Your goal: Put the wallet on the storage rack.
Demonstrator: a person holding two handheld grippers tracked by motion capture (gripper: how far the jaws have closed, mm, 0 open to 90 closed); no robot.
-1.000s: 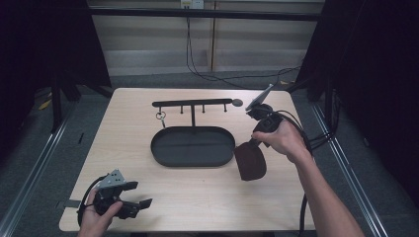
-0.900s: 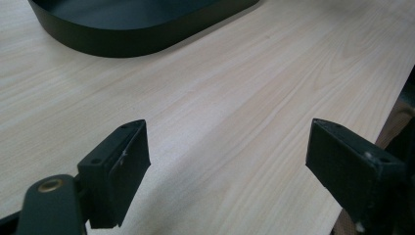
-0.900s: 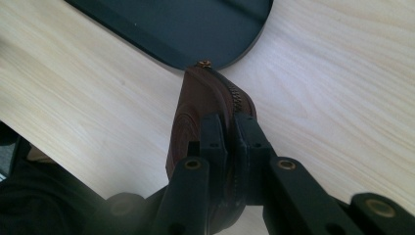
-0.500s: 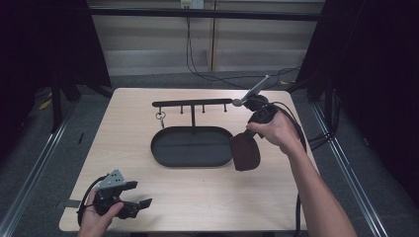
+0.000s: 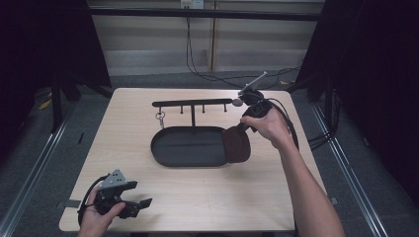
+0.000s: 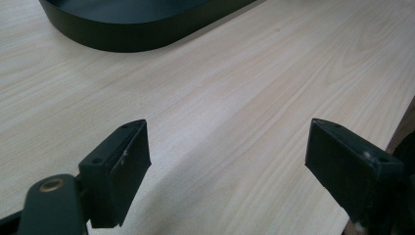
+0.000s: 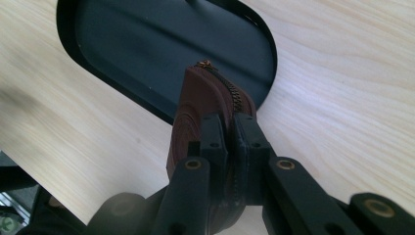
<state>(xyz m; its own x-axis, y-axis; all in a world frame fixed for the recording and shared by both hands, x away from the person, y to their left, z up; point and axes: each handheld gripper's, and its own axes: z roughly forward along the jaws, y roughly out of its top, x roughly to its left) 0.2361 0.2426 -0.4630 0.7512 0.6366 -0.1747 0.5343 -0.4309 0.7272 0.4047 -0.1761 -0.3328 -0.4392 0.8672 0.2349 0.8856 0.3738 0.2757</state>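
A dark brown zippered pouch hangs in my right gripper, which is shut on its zipper edge. The pouch hovers over the right end of the black oval tray, and its zipper runs along the top between the jaws. The same tray's rim lies beneath it in the right gripper view. My left gripper rests at the table's front left corner, open, with bare wood between its fingers. The tray's edge lies well ahead of it.
A black rack with several hooks stands behind the tray, with a key ring hanging from its left side. The wooden table ends close to the left gripper. Cables trail off the table's right side.
My right gripper carried the pouch leftward and up, from the table right of the tray to a spot over the tray's right end. The left gripper has stayed put.
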